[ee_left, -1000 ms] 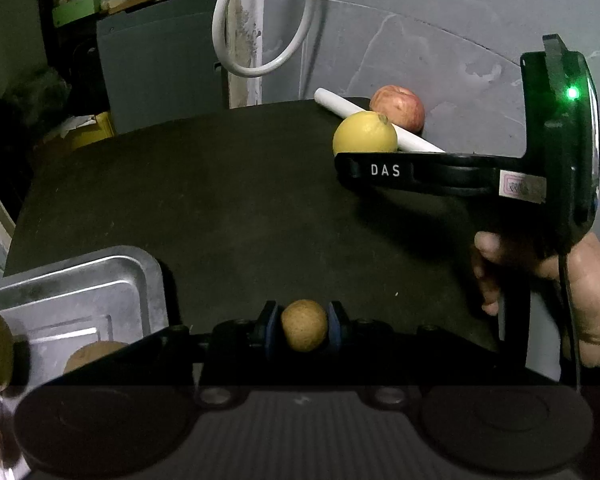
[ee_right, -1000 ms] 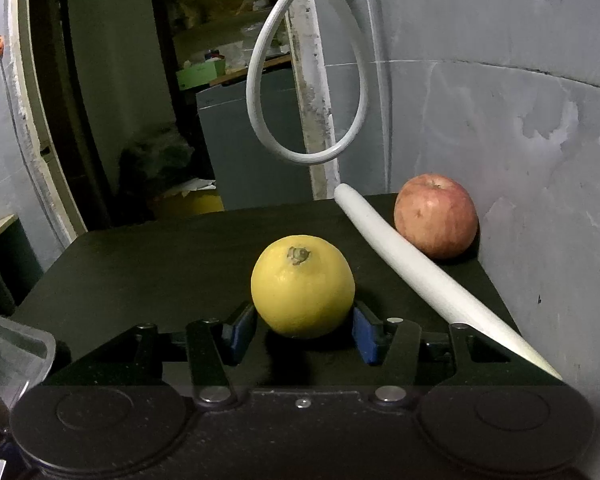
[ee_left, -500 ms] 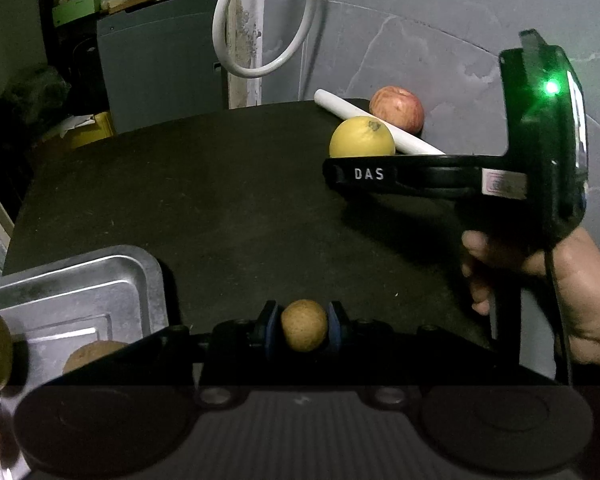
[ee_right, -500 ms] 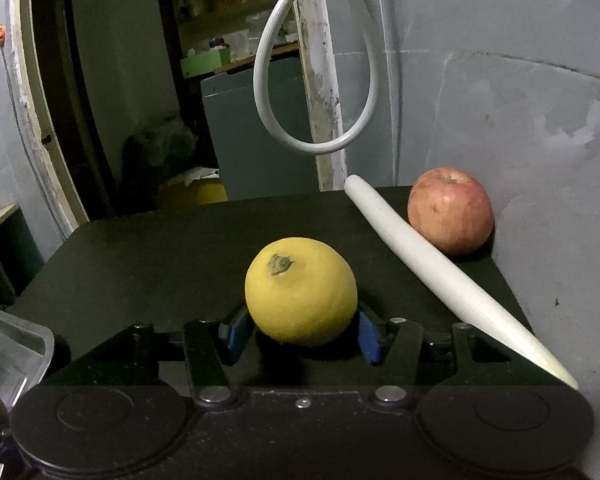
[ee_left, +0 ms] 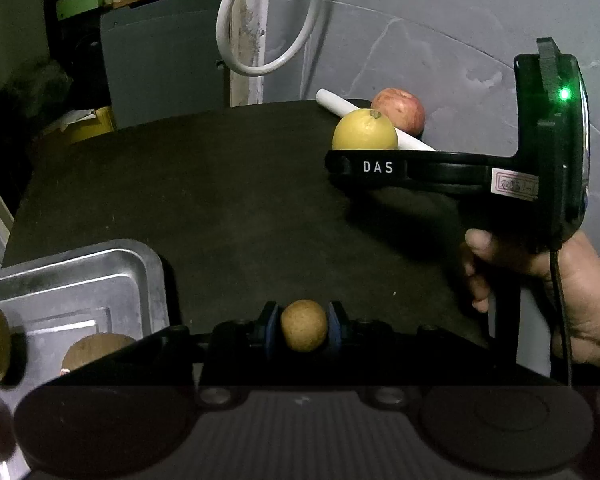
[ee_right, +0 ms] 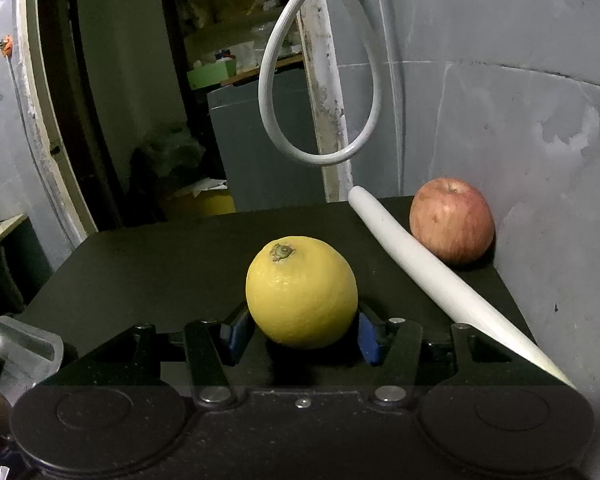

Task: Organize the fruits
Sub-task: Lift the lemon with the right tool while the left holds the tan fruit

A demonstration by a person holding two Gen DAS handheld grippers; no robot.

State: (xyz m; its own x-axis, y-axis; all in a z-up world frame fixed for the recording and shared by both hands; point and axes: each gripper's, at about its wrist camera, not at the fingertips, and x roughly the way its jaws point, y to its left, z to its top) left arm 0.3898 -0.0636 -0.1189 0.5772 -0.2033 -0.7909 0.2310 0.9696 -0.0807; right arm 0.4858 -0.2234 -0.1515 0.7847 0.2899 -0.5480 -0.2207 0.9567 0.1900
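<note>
Holding a small brown fruit, the left gripper sits just right of the metal tray at lower left; the right gripper clasps the lemon, well apart from the tray across the worktop.

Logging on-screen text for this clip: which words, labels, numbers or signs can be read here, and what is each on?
"DAS": white letters on the side of the right gripper, seen from the left wrist view at.
White sticker with red print, further back on the same gripper: too small and blurred to read.
Nothing readable on the lemon, apple or tray.
</note>
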